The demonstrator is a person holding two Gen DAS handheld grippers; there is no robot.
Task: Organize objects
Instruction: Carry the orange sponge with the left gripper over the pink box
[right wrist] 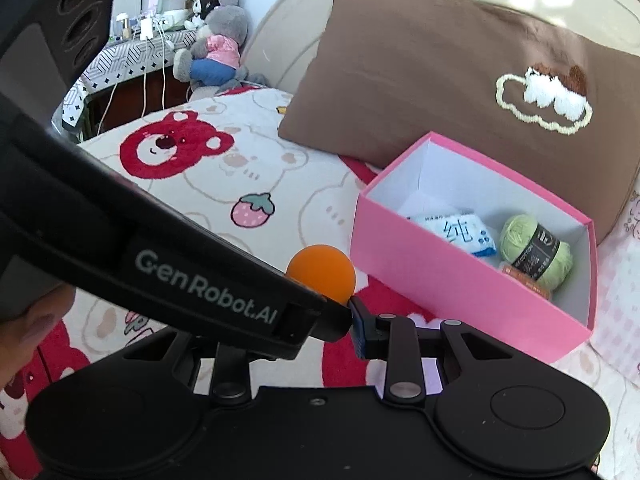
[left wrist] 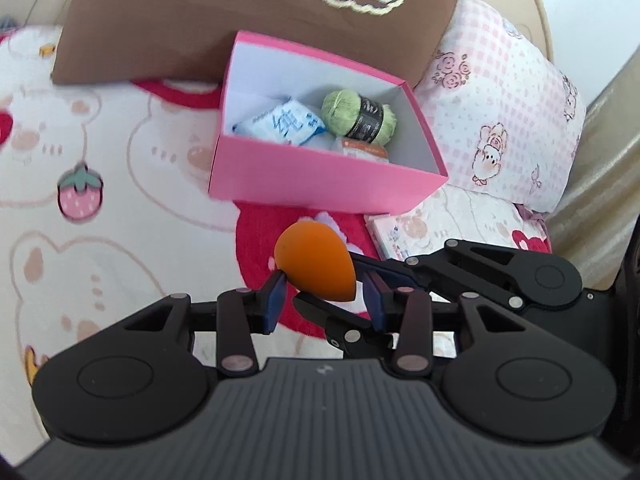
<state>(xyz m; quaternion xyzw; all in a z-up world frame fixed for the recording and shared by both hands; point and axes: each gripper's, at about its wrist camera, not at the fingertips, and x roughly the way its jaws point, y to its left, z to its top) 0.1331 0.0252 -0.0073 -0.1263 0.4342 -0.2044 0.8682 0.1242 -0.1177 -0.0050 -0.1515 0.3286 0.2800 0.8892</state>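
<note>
Holding the orange sponge [left wrist: 316, 266] above the bed [left wrist: 100, 140], I have both pairs of fingers at it at once. My right fingers [right wrist: 360, 330] reach in from the right in the left camera's view and are clenched on the sponge's narrow end, one finger over it and one under. My left fingers [left wrist: 275, 302] stand on either side of the same sponge. The left pad lies against its side, while the other pad sits behind one of my right fingers, so I cannot tell whether that pair is truly gripping.

The sponge hangs over a red bear patch on the bedcover, just short of the pink box [left wrist: 320, 180] and outside it. The box stands open on the bed, its far side against a brown pillow [left wrist: 240, 8]. Inside lie a green ball of yarn [left wrist: 360, 118], a blue-and-white packet [left wrist: 280, 122] beside it, and a small orange-labelled pack [left wrist: 364, 150] against the near wall. A pink checked pillow [left wrist: 500, 100] lies right of the box.
</note>
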